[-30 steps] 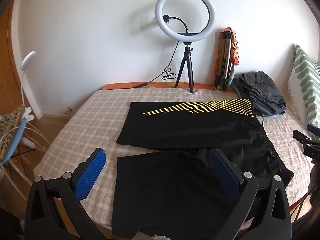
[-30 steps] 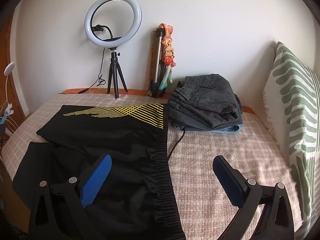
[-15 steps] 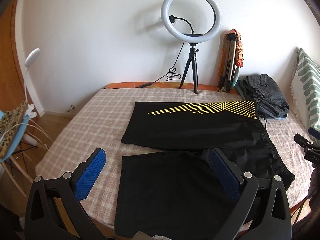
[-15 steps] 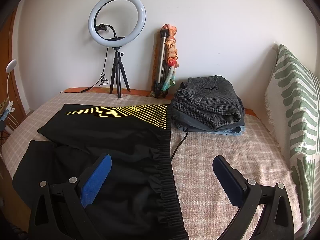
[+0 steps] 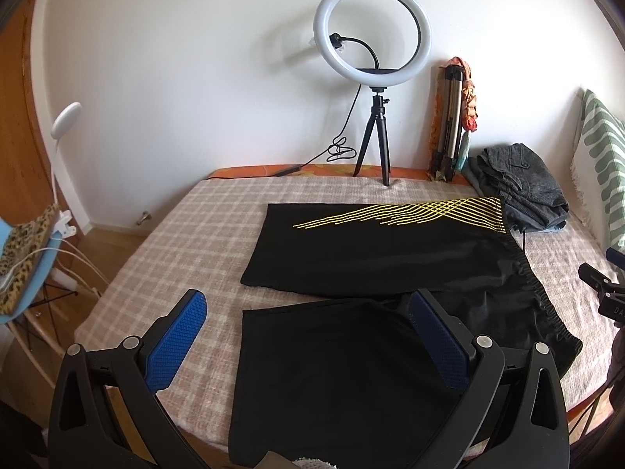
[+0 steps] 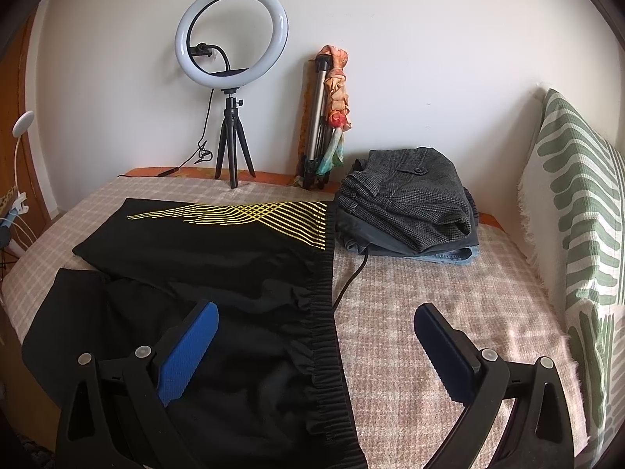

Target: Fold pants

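Two grippers hover above a bed [image 5: 164, 234], each with its jaws spread wide and holding nothing: the left gripper [image 5: 308, 336] over the near leg of the black pants [image 5: 371, 258], the right gripper [image 6: 316, 336] over the elastic waistband [image 6: 326, 336]. The pants lie flat and unfolded on the checked bedspread, legs pointing left, the far leg marked with yellow lines, the waistband toward a green-patterned pillow [image 6: 578, 211]. Behind them a ring light [image 5: 373, 35] stands on a tripod by the wall, and a pile of grey clothes [image 6: 410, 207] lies just beside the waistband's far end.
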`<state>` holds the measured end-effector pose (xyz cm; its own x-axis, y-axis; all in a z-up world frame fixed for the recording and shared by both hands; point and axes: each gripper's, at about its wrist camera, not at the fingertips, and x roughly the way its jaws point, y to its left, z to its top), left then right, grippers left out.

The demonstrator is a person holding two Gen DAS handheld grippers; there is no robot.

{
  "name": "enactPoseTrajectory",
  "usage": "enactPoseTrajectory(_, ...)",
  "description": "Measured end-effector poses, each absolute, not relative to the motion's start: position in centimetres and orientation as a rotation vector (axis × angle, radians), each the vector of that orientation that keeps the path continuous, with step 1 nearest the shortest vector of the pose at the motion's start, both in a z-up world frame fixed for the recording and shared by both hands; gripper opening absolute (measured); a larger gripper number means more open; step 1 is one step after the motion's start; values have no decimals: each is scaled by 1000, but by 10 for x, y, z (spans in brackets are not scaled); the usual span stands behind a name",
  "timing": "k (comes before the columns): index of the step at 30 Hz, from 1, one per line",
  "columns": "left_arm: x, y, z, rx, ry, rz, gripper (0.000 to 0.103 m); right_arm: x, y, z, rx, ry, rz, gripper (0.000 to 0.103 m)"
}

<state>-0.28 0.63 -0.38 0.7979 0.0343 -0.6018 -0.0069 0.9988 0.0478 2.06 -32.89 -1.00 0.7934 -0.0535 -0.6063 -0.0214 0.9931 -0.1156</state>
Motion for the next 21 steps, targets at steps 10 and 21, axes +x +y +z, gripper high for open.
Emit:
enactPoseTrajectory(10,-3,8,-4,39,650,20,103,18,-327,-13,-138,659,-6,101)
enactPoseTrajectory(21,-8,10,-9,58,652,19,103,12,-323,-17,-181,662,3,98)
